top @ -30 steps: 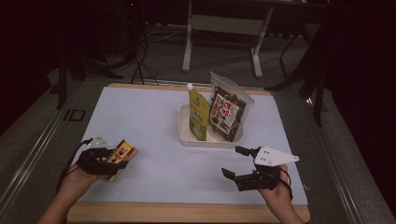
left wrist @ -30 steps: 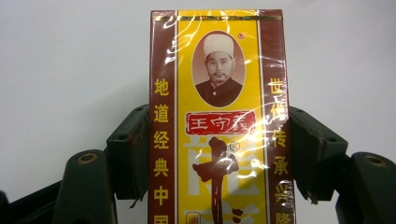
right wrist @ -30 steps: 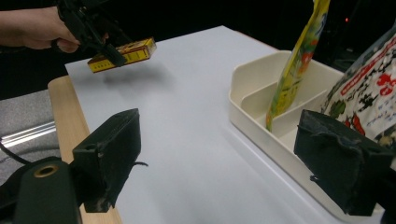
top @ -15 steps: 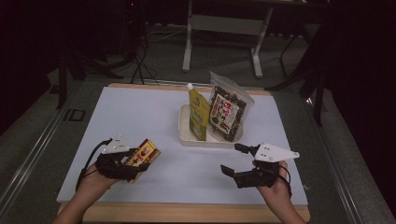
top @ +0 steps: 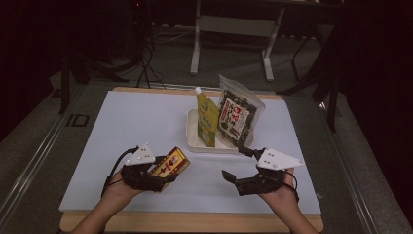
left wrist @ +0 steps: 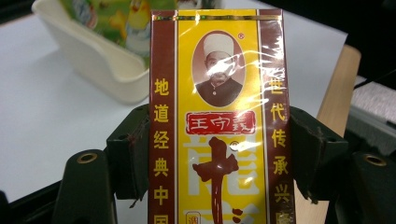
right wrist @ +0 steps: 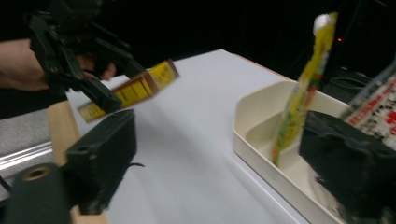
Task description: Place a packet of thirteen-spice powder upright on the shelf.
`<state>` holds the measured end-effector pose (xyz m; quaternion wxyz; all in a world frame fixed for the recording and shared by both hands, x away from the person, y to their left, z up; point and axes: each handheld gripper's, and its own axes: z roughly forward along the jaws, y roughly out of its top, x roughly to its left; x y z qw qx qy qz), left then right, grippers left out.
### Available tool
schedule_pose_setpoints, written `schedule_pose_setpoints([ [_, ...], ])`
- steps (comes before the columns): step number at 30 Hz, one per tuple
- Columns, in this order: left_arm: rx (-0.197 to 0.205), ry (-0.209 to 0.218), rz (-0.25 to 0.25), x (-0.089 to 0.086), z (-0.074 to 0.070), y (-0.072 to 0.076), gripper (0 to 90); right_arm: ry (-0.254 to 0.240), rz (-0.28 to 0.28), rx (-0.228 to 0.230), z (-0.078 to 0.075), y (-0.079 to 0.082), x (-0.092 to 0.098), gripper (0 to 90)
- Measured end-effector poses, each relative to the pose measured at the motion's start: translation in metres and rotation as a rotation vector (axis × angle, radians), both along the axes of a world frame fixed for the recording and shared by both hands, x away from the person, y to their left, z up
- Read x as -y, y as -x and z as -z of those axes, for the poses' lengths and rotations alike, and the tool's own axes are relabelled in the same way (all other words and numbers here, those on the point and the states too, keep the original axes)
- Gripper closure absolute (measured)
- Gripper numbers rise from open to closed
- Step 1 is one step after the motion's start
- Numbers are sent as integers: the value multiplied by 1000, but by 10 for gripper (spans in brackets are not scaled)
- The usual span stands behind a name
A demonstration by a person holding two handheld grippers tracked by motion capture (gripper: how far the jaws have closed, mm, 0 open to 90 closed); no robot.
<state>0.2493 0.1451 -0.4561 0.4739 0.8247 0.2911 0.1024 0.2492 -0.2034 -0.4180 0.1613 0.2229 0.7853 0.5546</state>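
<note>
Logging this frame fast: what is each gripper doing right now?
Left gripper: closed on the yellow and brown box.
Right gripper: open, holding nothing, beside the cream tray.

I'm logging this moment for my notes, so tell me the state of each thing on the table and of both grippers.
Left gripper: shut on the box, off the table.
Box: held by its sides, label facing up.
Right gripper: open, nothing between its jaws.
Tray: on the table, holding two packs.
Yellow pouch: upright in the tray.
Seaweed bag: upright in the tray.
</note>
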Motion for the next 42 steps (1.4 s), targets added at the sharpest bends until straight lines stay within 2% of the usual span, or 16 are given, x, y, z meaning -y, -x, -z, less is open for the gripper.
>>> schedule_pose_setpoints([
  [2,16,9,11,5,-1,0,321,2,25,9,-1,0,-4,104],
  [3,27,11,12,7,-1,1,321,3,11,-5,-1,0,-5,104],
  [5,35,28,21,11,-1,1,321,20,24,18,-2,1,-7,104],
  [8,52,45,34,16,-1,2,322,20,18,24,-3,2,-10,107],
  [9,69,52,38,17,-1,3,321,28,3,8,-3,2,-11,144],
  [11,81,50,40,21,-1,3,321,17,-2,8,-4,3,-13,171],
  [16,101,103,37,27,2,2,321,-47,-8,-43,-8,2,-19,218],
  [18,102,118,43,30,4,1,321,-52,-15,-56,-9,3,-24,238],
  [20,123,119,32,32,5,1,321,-64,-21,-67,-10,3,-29,255],
  [24,153,166,45,35,7,1,321,-93,-11,-104,-9,2,-37,300],
  [28,207,189,48,37,9,3,320,-120,1,-147,-8,-1,-44,351],
  [31,210,223,62,39,11,3,320,-125,8,-168,-8,-3,-50,353],
  [34,229,231,52,41,12,3,319,-118,4,-190,-5,-4,-58,353],
  [37,260,240,40,42,14,4,318,-108,16,-206,-3,-4,-64,415],
  [39,276,259,35,42,15,4,317,-119,28,-227,-2,-5,-66,460],
  [42,303,257,20,42,16,5,316,-137,42,-284,-4,-7,-67,544],
])
